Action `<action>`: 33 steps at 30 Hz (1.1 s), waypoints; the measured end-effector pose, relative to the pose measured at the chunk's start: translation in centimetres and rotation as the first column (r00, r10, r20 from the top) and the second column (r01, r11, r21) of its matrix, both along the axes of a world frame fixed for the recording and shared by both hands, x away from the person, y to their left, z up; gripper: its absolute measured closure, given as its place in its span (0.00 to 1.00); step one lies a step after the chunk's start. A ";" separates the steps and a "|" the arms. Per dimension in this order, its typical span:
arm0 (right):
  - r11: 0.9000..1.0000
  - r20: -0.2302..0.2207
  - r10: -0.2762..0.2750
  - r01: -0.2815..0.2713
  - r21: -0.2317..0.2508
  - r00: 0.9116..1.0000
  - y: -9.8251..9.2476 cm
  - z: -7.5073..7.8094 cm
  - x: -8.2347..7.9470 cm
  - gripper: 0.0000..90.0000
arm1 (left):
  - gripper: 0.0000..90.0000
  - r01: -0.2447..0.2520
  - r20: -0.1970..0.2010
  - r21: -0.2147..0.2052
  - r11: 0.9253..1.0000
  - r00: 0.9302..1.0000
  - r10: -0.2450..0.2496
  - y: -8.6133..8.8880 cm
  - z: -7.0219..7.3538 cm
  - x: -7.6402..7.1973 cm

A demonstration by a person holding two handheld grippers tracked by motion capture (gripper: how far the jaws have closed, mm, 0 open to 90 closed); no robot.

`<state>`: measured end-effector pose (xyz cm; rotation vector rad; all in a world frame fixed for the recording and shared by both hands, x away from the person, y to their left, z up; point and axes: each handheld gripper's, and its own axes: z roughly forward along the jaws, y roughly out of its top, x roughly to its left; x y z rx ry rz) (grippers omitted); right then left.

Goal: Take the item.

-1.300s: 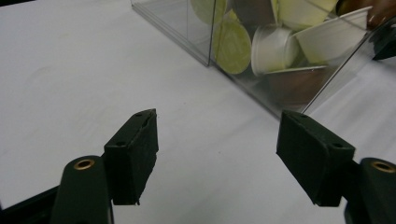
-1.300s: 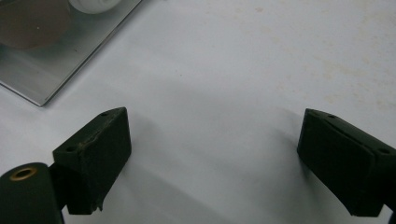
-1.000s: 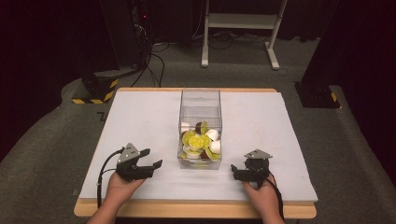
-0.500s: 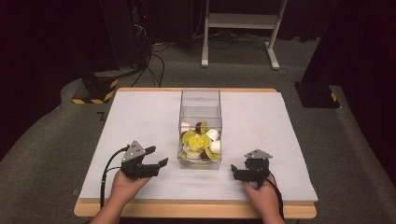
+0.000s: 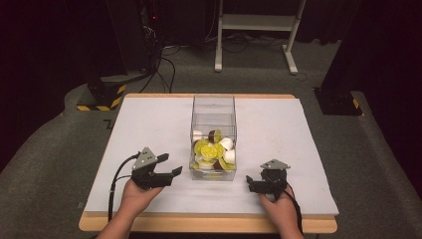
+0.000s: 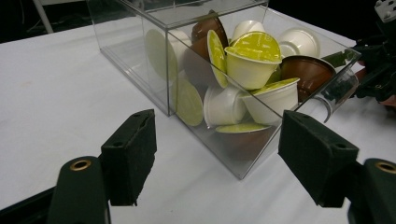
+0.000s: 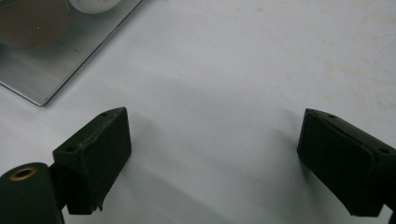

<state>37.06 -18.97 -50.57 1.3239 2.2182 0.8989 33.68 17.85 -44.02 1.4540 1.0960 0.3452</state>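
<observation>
A clear plastic box [image 5: 213, 124] stands in the middle of the white table [image 5: 278, 129], holding several coffee capsules [image 5: 214, 152] in yellow-green, white and brown. My left gripper [image 5: 170, 165] is just left of the box's near corner, open, jaws pointing at it. In the left gripper view the jaws [image 6: 217, 135] stand wide apart with nothing between them, the box [image 6: 154, 56] and its capsules [image 6: 252, 56] close ahead. My right gripper [image 5: 250, 183] rests near the box's right front corner, open and empty. Its jaws [image 7: 210, 135] spread over bare table, with the box's corner [image 7: 46, 56] at the upper left.
Both hands hold the grippers near the table's front edge. A black cable [image 5: 113, 186] trails from the left gripper. Beyond the table are a white stand [image 5: 259, 22], floor cables and dark equipment with yellow-black tape [image 5: 99, 102]. The right gripper [image 6: 378, 70] shows past the box.
My left gripper has moved right, closer to the box's near left corner. The right gripper and the box have stayed put.
</observation>
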 end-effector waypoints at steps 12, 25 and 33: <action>1.000 -0.004 0.002 -0.002 0.004 1.000 0.0 0.0 0.0 0.11 | 0.31 0.028 0.015 0.006 1.000 0.999 -0.028 -2.1 1.4 0.5; 1.000 -0.003 0.001 -0.001 0.004 1.000 0.0 0.0 0.0 0.11 | 0.32 0.068 0.014 0.010 0.998 0.998 -0.068 -4.0 1.9 1.3; 1.000 -0.004 0.002 -0.002 0.004 1.000 0.0 0.0 0.0 0.11 | 0.32 0.091 0.020 0.010 0.996 0.996 -0.092 -4.9 2.3 1.7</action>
